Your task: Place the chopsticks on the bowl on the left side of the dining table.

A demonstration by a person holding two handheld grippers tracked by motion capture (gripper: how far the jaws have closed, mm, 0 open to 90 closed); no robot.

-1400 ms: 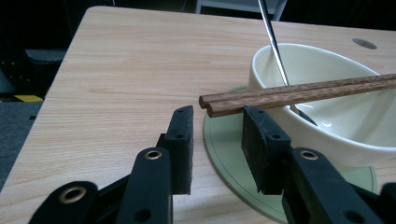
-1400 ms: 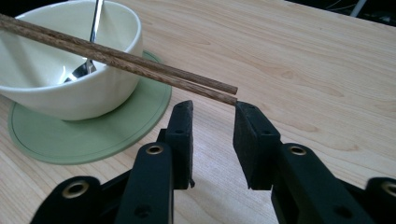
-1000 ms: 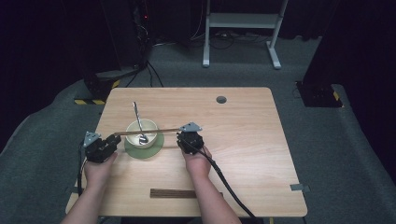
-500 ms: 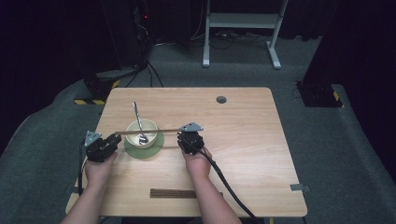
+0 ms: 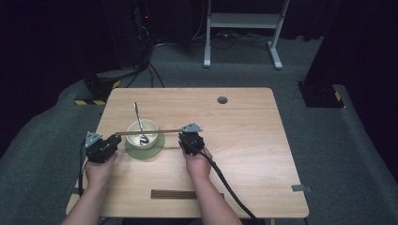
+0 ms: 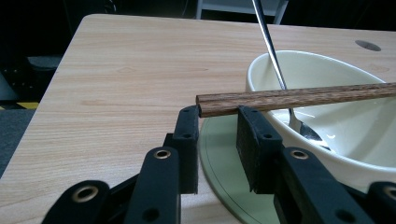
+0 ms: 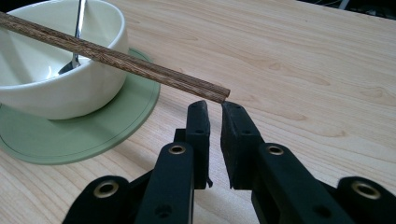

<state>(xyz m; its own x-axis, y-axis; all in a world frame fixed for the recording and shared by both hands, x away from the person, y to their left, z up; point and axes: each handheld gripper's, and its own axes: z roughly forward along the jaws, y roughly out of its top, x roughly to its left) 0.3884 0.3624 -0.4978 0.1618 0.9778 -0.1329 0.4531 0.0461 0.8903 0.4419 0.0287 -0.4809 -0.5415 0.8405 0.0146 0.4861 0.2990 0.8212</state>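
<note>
Resting across the bowl (image 5: 142, 133), chopsticks (image 7: 116, 59), right tool (image 7: 215, 108) narrowed beneath (perhaps touching), left tool (image 6: 217, 114) wider.

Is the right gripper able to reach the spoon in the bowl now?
Probably not directly: the chopsticks lie across the bowl between the right gripper and the spoon.

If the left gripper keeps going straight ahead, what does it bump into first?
Probably the chopsticks lying across the bowl: their end already sits just over the left gripper tips. Just behind comes the bowl on its green saucer, though depth is hard to judge.
</note>
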